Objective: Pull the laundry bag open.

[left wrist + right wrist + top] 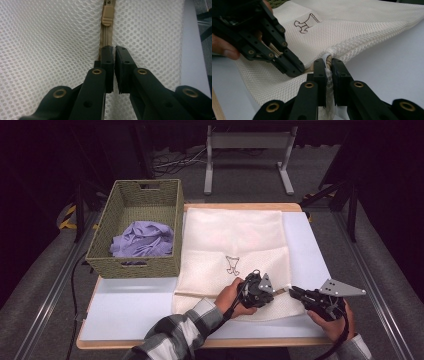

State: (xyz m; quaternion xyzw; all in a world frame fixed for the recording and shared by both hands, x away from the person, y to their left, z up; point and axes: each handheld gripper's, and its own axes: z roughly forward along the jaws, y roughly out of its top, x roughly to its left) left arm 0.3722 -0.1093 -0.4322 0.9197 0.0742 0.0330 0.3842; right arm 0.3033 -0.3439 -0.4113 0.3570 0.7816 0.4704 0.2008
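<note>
A white mesh bag (pixel 230 235) lies flat on the table, with a small stitched animal outline (pixel 232 265) on it. Along its near edge runs a tan zipper (pixel 106 37). The zipper's tan pull tab (pixel 107 15) lies just ahead of my left gripper (pixel 114 47), apart from the tips. That gripper's jaws stand almost together over the zipper tape, with nothing between them. My right gripper (pixel 329 61) is shut on the bag's bunched near-right corner (pixel 329 75). The left gripper (pixel 295 71) rests on the mesh (pixel 352 27) close beside it.
A woven basket (pixel 135 265) holding a crumpled purple cloth (pixel 142 240) stands at the table's left, touching the bag's left side. The pale table top (pixel 130 307) shows bare at the front left. A grey metal stand (pixel 247 140) is on the floor beyond.
</note>
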